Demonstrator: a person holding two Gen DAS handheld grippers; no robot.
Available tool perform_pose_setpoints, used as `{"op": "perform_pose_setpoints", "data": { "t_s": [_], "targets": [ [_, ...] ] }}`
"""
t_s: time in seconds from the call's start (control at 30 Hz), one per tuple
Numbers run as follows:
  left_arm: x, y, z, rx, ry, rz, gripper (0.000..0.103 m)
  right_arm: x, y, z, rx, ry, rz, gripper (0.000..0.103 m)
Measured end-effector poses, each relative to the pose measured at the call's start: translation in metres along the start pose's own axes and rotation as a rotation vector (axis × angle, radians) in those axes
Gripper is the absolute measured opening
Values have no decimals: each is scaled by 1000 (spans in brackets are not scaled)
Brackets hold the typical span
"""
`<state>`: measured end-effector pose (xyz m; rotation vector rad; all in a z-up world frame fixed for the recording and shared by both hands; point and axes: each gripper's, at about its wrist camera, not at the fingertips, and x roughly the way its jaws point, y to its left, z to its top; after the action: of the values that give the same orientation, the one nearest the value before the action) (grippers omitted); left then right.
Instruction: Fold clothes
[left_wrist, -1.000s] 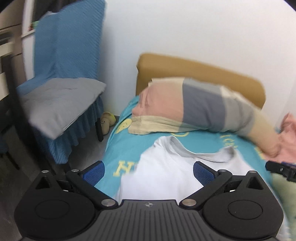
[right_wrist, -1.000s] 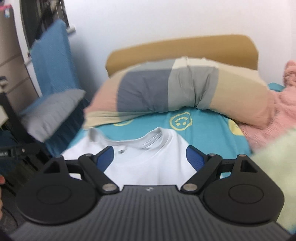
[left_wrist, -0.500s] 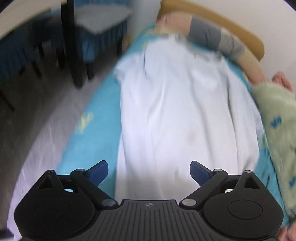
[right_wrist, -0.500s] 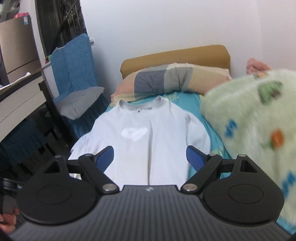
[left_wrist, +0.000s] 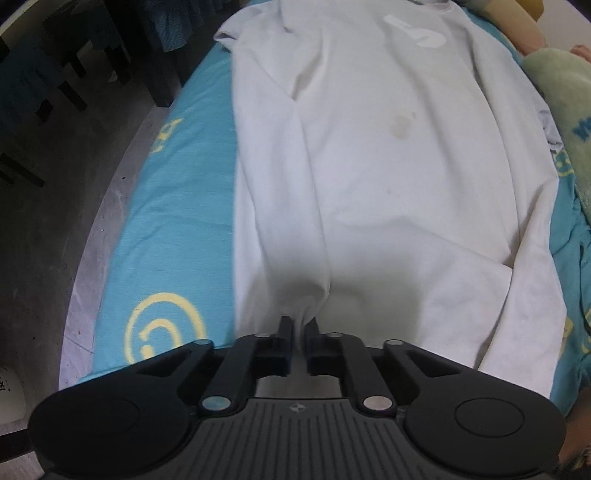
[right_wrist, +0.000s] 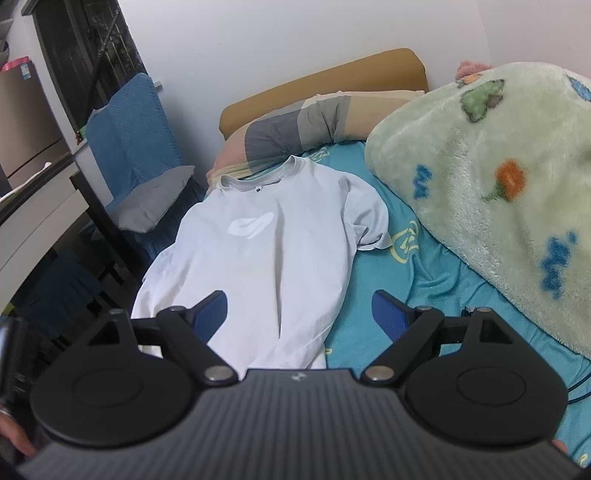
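Observation:
A white T-shirt (left_wrist: 369, 155) lies flat, front up, along the teal bedsheet (left_wrist: 177, 206), collar at the far end. My left gripper (left_wrist: 298, 326) is shut on the shirt's bottom hem, with a pinch of fabric bunched between the fingers. In the right wrist view the same T-shirt (right_wrist: 266, 251) lies spread with its collar toward the pillow. My right gripper (right_wrist: 299, 310) is open and empty, above the shirt's lower right part near the hem.
A fluffy green blanket (right_wrist: 491, 184) is heaped on the bed's right side. A striped pillow (right_wrist: 314, 122) lies against the brown headboard (right_wrist: 325, 77). A blue-covered chair (right_wrist: 136, 155) with a grey cushion and a dark desk (right_wrist: 40, 206) stand left of the bed.
Both grippers have drawn back from the collar end to the hem end of the shirt. My left gripper has lowered and closed on the hem. The right stays open.

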<state>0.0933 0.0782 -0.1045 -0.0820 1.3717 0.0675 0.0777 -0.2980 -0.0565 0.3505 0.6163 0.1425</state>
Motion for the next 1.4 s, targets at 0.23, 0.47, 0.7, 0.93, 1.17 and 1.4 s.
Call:
{"op": "perform_pose_setpoints", "data": {
  "t_s": [0.23, 0.47, 0.7, 0.93, 1.17, 1.4],
  "targets": [
    [-34, 46, 6, -10, 75, 171, 3, 14, -13, 0, 78, 39, 16, 86],
    [-61, 32, 15, -29, -21, 208, 49, 15, -10, -6, 65, 99, 53, 86],
    [-98, -24, 27, -76, -293, 80, 81, 16, 1, -13, 21, 143, 103, 86],
    [-93, -49, 17, -174, -387, -128, 81, 17, 33, -40, -126, 290, 169, 75],
    [-56, -27, 11, -195, -370, -167, 81, 38, 76, -93, -312, 519, 152, 75],
    [-43, -26, 12, -233, -329, -216, 81, 52, 102, -115, -476, 587, 31, 60]
  ]
}}
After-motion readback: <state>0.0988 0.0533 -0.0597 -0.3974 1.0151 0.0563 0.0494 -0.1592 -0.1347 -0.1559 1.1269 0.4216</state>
